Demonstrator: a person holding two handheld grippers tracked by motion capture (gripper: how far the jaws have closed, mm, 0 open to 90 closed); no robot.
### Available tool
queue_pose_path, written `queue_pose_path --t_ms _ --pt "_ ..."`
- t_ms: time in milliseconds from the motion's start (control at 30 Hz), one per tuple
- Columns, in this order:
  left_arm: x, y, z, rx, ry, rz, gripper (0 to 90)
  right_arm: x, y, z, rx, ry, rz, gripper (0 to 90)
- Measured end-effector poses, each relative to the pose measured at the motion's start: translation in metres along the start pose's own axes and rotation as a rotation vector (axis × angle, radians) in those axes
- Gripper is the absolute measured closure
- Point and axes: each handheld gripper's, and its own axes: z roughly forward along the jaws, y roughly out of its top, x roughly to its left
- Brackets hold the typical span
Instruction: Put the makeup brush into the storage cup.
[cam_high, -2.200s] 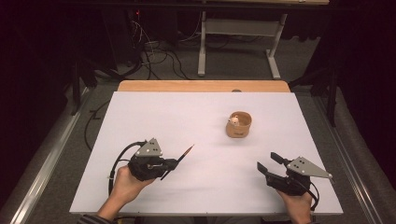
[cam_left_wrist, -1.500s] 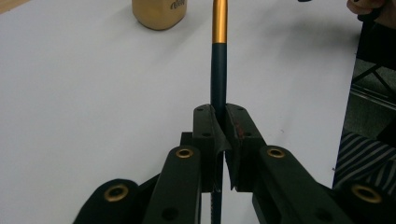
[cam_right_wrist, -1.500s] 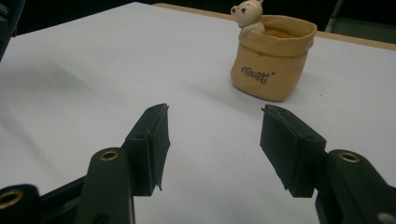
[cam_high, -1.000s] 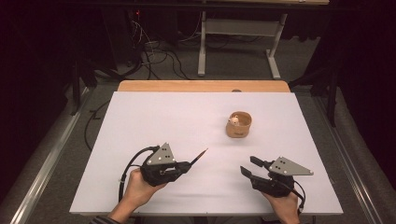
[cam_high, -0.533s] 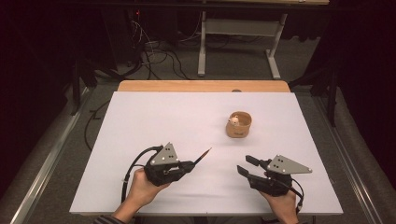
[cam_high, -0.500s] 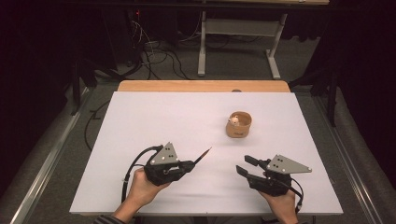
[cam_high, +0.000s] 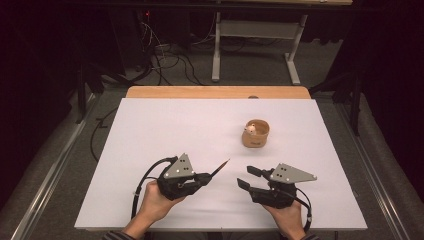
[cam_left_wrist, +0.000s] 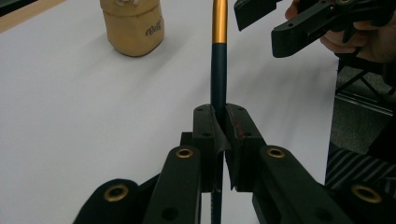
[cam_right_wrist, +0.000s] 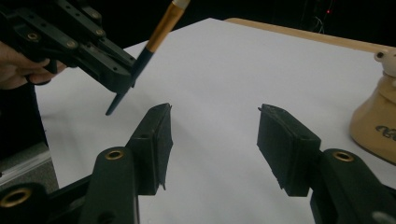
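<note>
Status: pen-like stick (dark shaft, gold band toward the far end) is off the counter and pinched in the left hand-held gripper. In the left gripper view the jaws are closed tight on the dark shaft, which runs up between them and out past the tips. In the high view the stick points up and toward the counter's far right corner, above the near half of the counter, left of centre.

Right hand-held gripper sits near the counter's near edge, right of centre, jaws pointing toward the left one. Its jaws stand apart with nothing between them; they have just been opening wider. In the right gripper view the stick hangs up and to the left of those jaws, apart from them.

Small tan cup with a pale figure inside stands toward the far right of the counter, well apart from both grippers, untouched.

Judgement: pickup of the stick is done. What looks to remain is a handover or a two-handed step, since the right gripper faces the stick and is opened to receive. That grasp is not yet made. Whether the cup is the destination cannot be told.
</note>
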Motion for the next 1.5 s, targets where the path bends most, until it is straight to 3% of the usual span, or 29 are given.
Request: queue_pose_path --t_ms 300,1500 --pt "-0.006 0.002 0.004 0.005 -0.008 0.017 83.4 0.008 0.004 0.013 0.034 0.083 0.019 51.9" --pt "-0.017 0.005 0.015 0.003 -0.026 0.051 83.4 0.011 0.013 0.022 -0.004 0.212 0.089 68.3"
